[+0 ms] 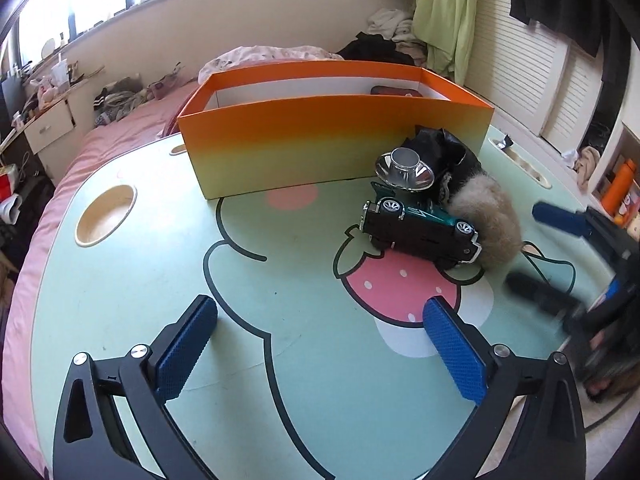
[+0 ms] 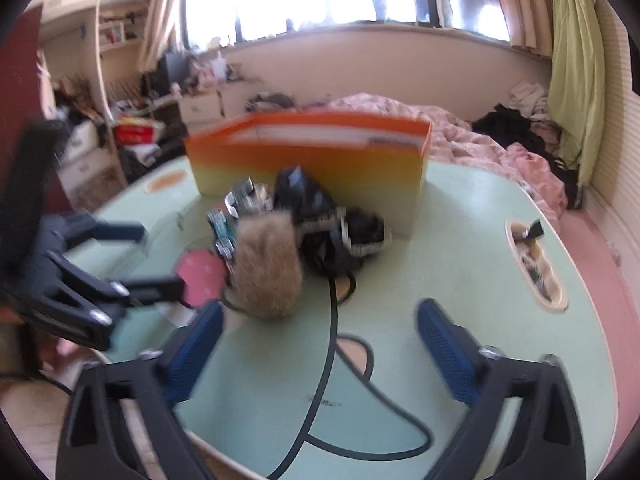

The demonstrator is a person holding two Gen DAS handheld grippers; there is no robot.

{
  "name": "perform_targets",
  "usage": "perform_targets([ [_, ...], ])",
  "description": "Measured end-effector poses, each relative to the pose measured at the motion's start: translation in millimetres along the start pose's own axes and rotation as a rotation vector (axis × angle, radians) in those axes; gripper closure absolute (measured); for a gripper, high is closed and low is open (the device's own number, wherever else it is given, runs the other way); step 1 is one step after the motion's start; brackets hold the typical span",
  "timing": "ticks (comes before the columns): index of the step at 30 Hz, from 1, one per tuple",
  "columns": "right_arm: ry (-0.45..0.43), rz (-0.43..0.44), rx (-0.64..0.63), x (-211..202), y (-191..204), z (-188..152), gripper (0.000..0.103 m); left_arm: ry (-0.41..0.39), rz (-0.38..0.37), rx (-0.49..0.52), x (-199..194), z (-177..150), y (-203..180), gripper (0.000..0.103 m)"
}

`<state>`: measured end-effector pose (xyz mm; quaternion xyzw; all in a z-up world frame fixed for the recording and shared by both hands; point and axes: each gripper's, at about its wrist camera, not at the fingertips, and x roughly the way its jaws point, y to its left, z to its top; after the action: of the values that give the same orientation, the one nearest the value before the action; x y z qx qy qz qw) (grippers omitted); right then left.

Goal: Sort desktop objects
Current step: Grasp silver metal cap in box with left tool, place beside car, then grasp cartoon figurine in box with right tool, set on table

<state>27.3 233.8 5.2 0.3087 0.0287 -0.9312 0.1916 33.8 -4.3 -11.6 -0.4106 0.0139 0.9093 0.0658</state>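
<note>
Table: mint-green top [image 1: 132, 280] printed with a cartoon figure and a pink strawberry [image 1: 396, 292]; round cup recess [image 1: 105, 216] near its left edge, long slot [image 2: 536, 264] at its right edge.
Bed: pink sheet [image 1: 120, 136] beyond the table, rumpled pink quilt [image 2: 420, 116] at its far end.
Clothes: black and white heap [image 1: 384, 40] at the far right.
Green cloth: hangs [image 1: 444, 8] beside the window.
Drawers: white unit [image 1: 50, 128] at far left, cluttered top.
Orange bottle: stands on a shelf [image 1: 618, 184] at right.

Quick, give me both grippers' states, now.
Left gripper: open, fingers wide apart, holding nothing, above the table.
Right gripper: open, holding nothing, aimed at the fur ball.
</note>
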Motion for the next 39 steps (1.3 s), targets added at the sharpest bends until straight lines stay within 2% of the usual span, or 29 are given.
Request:
perform_targets([
  [3, -0.079, 0.026, 0.044, -21, -8, 44, 0.031, -0.010, 0.004, 0.000, -5, -4, 2, 0.001],
  [4, -0.079, 0.085, 0.046, -21, -9, 69, 0.036, -0.010, 0.005, -0.001, -5, -3, 2, 0.001],
  [5, -0.047, 0.146, 0.043, -14, -8, 88, 0.039, -0.013, 0.007, -0.003, -5, -3, 1, 0.001],
  [7, 0.092, 0.289, 0.060, 17, -5, 129, 0.050, -0.023, 0.014, -0.007, -5, -3, 1, 0.001],
  [9, 0.234, 0.356, 0.067, 54, 5, 155, 0.058, -0.026, 0.018, -0.016, -5, -4, 3, 0.001],
  [11, 0.375, 0.328, 0.031, 99, 20, 177, 0.060, -0.028, 0.019, -0.019, -6, -5, 5, 0.001],
  [13, 0.479, 0.241, -0.002, 138, 31, 187, 0.060, -0.031, 0.019, -0.018, -7, -6, 4, 0.001],
  [15, 0.546, 0.202, 0.017, 168, 35, 192, 0.060, -0.032, 0.013, -0.012, -6, -5, 3, 0.001],
  [17, 0.586, 0.215, 0.074, 189, 31, 193, 0.060, -0.034, 0.007, -0.008, -6, -3, 3, 0.001],
  [21, 0.666, 0.172, 0.127, 225, 27, 179, 0.060, -0.039, -0.004, -0.010, -6, -4, 5, 0.001],
  [22, 0.680, 0.181, 0.137, 232, 28, 175, 0.054, -0.040, -0.007, -0.010, -7, -4, 5, 0.001],
  [24, 0.642, 0.192, 0.143, 236, 29, 176, 0.048, -0.039, -0.008, -0.008, -7, -4, 5, 0.001],
  [26, 0.630, 0.175, 0.076, 232, 38, 175, 0.053, -0.036, -0.005, -0.003, -6, -5, 3, 0.001],
  [27, 0.619, 0.194, 0.067, 229, 41, 176, 0.065, -0.037, -0.006, -0.002, -6, -5, 3, 0.001],
  [33, 0.572, 0.222, 0.135, 219, 21, 173, 0.065, -0.037, -0.007, 0.000, -7, -5, 1, 0.001],
  [35, 0.540, 0.249, 0.156, 206, 14, 176, 0.065, -0.037, -0.006, -0.001, -6, -4, 1, 0.001],
  [39, 0.421, 0.290, 0.155, 161, 5, 192, 0.065, -0.037, -0.005, -0.002, -6, -4, 0, 0.001],
])
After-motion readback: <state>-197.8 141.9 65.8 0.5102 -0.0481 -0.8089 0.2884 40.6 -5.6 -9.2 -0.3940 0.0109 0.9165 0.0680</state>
